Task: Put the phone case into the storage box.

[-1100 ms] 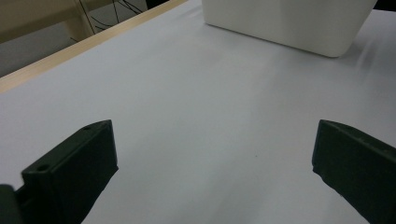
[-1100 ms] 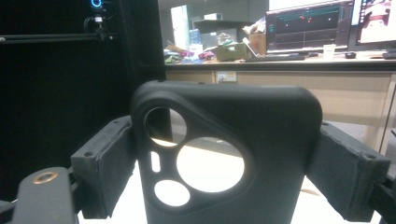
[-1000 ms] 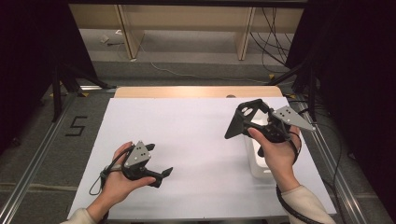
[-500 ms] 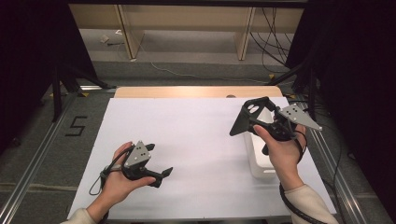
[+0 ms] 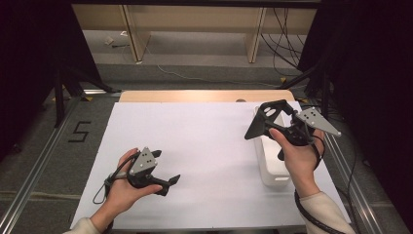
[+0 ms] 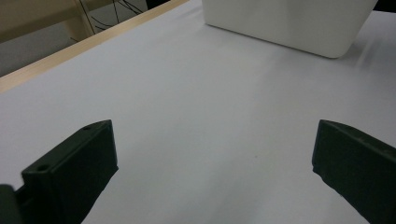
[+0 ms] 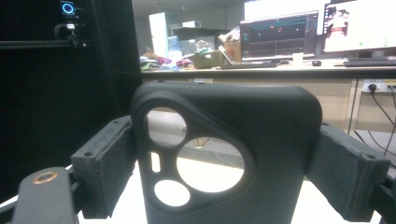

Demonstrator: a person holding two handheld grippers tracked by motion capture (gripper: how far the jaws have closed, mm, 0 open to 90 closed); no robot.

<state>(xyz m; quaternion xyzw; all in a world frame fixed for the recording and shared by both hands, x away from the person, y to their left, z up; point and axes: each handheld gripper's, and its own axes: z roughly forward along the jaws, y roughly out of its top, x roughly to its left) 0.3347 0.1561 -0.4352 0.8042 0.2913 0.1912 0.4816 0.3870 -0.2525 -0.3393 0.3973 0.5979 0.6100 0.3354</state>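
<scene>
Black phone case (image 7: pixel 224 154) clamped across its sides by right hand-held gripper (image 5: pixel 287 127), raised above white bin (image 5: pixel 271 163) at counter's right | left hand-held gripper (image 5: pixel 163 183) wide open, empty, near-left | case to be kept level, lowered slowly into bin.

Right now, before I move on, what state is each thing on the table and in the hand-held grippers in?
Black phone case: clamped by its sides between the right jaws, lifted off the table, camera cutouts see-through.
Right hand-held gripper: shut on the phone case, raised over the bin.
Left hand-held gripper: open, nothing between its jaws, low over the white sheet.
White bin: upright on the table's right side.
</scene>
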